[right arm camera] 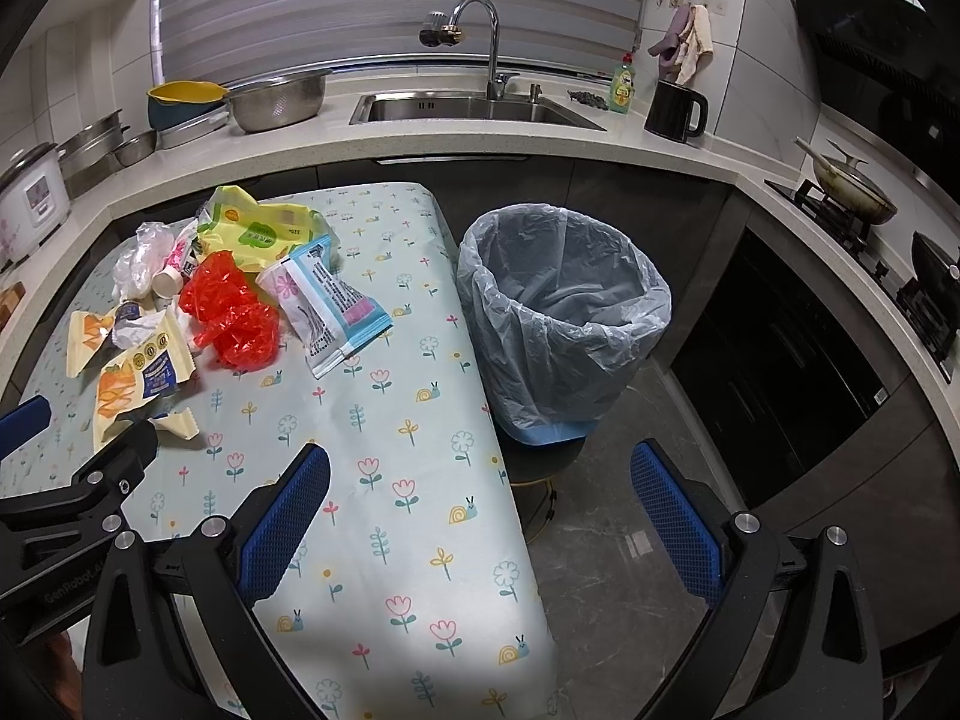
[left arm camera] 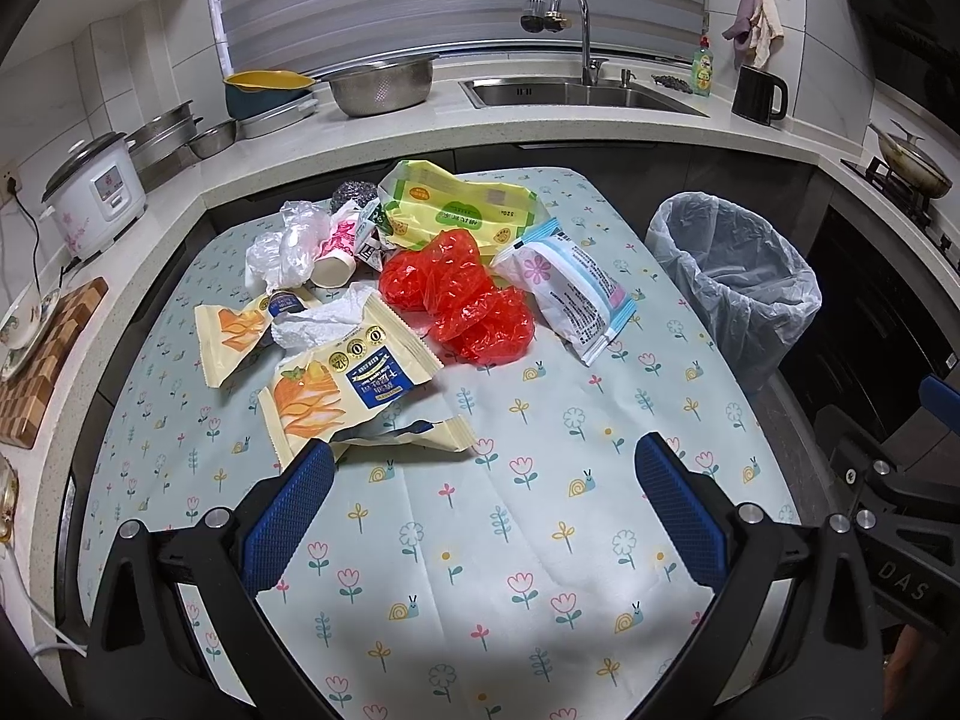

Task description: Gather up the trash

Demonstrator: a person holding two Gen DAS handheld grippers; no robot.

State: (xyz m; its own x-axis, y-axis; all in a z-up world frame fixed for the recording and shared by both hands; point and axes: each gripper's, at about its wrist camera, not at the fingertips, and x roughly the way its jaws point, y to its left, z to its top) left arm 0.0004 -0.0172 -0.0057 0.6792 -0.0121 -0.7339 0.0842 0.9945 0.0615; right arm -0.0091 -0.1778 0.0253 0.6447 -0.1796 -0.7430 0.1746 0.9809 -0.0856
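A heap of trash lies on the flowered tablecloth [left arm camera: 540,516]: cream snack wrappers [left arm camera: 348,384], a red plastic bag [left arm camera: 468,300], a white-and-blue pouch [left arm camera: 570,288], a yellow-green wrapper [left arm camera: 456,204], a clear bag [left arm camera: 288,246] and a paper cup [left arm camera: 333,270]. My left gripper [left arm camera: 483,456] is open, its left pad just before the nearest wrapper, nothing between its fingers. My right gripper [right arm camera: 480,462] is open over the table's right edge, facing the lined trash bin [right arm camera: 558,312]. The same pile [right arm camera: 228,300] shows at the left in the right wrist view.
The bin [left arm camera: 738,276] stands on a stool right of the table. Behind runs a counter with a sink [left arm camera: 576,93], a colander [left arm camera: 381,84], a rice cooker [left arm camera: 96,198], a black mug [left arm camera: 757,93] and a pan [left arm camera: 912,165] on the stove. A dark oven front [right arm camera: 780,372] is at right.
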